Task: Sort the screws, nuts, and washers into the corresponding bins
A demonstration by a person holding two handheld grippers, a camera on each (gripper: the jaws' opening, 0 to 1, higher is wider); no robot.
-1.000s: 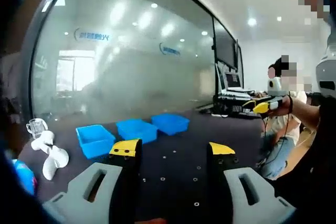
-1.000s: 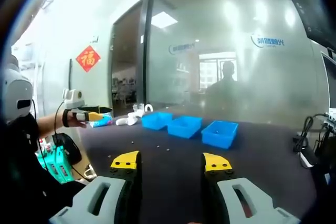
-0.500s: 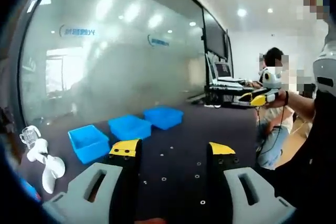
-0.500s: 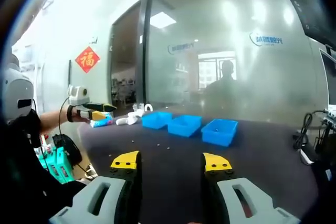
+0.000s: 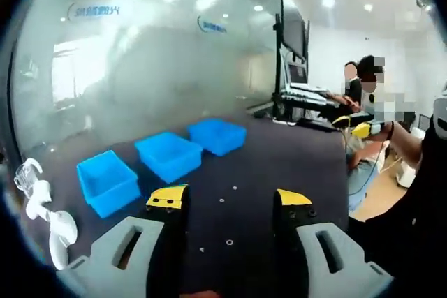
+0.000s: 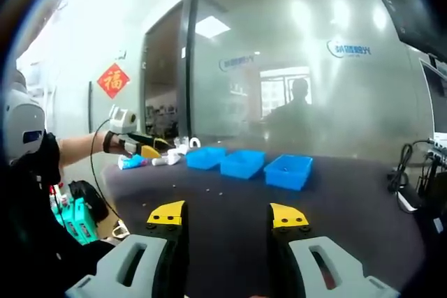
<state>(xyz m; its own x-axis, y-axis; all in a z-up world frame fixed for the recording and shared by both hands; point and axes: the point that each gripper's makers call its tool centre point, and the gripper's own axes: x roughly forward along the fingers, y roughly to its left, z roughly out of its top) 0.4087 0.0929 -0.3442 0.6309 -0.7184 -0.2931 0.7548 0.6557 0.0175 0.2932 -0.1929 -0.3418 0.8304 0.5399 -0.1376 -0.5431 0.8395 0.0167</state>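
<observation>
Three blue bins stand in a row on the dark table (image 5: pixel 279 158), near the frosted glass wall (image 5: pixel 140 54): near bin (image 5: pixel 107 181), middle bin (image 5: pixel 167 155), far bin (image 5: pixel 216 135) as seen from the left gripper view. In the right gripper view the same row lies beyond the jaws, w/ the closest bin at (image 6: pixel 288 171). All three look empty inside, as far as I can tell.

Small hardware is scattered on the table in front of the bins: a washer (image 5: pixel 229 243) lies between the left jaws' tips, other small pieces (image 5: pixel 234 188) are nearer to the bins. They are too small to say screw or nut.

Left gripper (image 5: pixel 229 200): jaws wide apart, holding nothing, above the table on the side away from the wall. Right gripper (image 6: pixel 228 215): jaws also wide apart, nothing between them.

White objects (image 5: pixel 49 221) lie beside the near bin, at the table end. A person sits at a desk w/ a monitor (image 5: pixel 293 36) past the far bin.
</observation>
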